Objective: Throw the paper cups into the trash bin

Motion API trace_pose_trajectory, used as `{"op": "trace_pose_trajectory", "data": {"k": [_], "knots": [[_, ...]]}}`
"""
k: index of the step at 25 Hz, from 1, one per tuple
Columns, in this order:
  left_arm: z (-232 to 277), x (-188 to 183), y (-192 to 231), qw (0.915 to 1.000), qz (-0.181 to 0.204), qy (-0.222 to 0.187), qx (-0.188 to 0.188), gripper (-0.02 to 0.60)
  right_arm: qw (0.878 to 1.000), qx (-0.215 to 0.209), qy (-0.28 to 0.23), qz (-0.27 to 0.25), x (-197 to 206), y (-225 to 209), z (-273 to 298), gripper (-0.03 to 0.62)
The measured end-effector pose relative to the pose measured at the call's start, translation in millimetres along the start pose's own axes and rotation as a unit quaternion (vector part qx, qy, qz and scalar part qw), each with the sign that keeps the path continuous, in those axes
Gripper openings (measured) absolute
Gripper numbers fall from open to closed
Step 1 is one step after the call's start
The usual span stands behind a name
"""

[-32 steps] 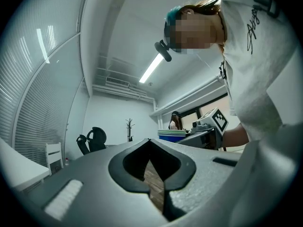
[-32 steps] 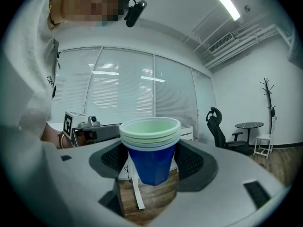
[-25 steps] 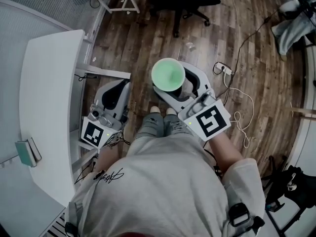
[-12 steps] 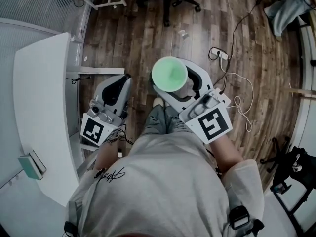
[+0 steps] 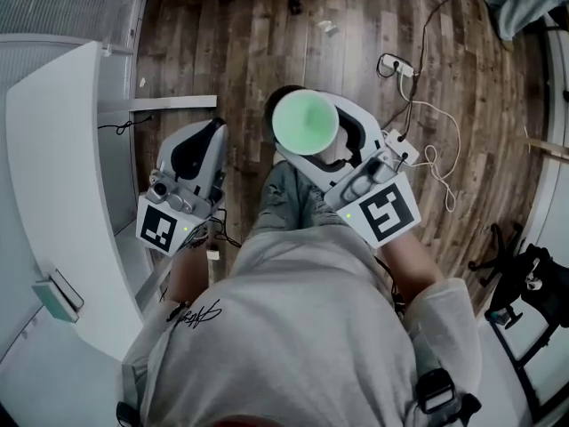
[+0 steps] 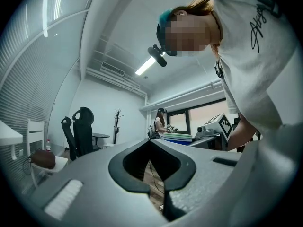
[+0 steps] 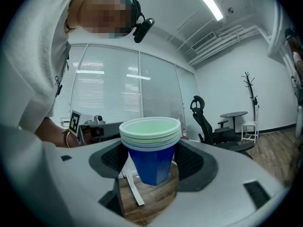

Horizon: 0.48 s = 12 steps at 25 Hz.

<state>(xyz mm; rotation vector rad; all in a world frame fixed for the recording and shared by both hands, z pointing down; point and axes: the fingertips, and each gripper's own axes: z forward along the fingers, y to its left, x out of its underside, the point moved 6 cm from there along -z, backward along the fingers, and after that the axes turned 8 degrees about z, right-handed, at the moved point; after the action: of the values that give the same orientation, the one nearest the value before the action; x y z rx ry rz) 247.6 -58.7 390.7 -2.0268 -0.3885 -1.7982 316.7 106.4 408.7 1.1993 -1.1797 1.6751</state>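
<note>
Cups [image 7: 150, 143]: a nested stack, blue outermost, pale green inside, is held upright between the jaws of the right gripper [image 7: 152, 161]. The jaws are closed part-way onto the blue wall, one dark pad pressed at each side below the rims. Several rims are seen stacked at the top. The base of the stack hangs free, with wood floor [image 7: 147, 205] seen beneath it.

In the head view the cups [image 5: 305, 123] are seen from above as a green round mouth at the front of the right gripper [image 5: 311, 147], carried in front of the person's legs and over the floor [image 5: 231, 52].

The left gripper [image 6: 150, 144] is closed, its jaw tips brought together; nothing is held, and only a sliver of floor is seen through the gap behind the tips. In the head view the left gripper [image 5: 203, 140] is held low at the person's left, well apart from the cups, just beside a white table [image 5: 53, 194].

A cable and power strip [image 5: 397, 65] are noted on the floor to the right. A black office chair [image 7: 206, 122] is noted further off.
</note>
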Motion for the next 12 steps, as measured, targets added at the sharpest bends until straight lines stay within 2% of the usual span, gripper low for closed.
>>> {"op": "trace_pose_trajectory", "data": {"k": [12], "knots": [[-16.7,48.1,1.3,0.9994,-0.028,0.019,-0.008,-0.006,0.999,-0.005,0.035,0.028,81.6,-13.5,19.8,0.31]]}}
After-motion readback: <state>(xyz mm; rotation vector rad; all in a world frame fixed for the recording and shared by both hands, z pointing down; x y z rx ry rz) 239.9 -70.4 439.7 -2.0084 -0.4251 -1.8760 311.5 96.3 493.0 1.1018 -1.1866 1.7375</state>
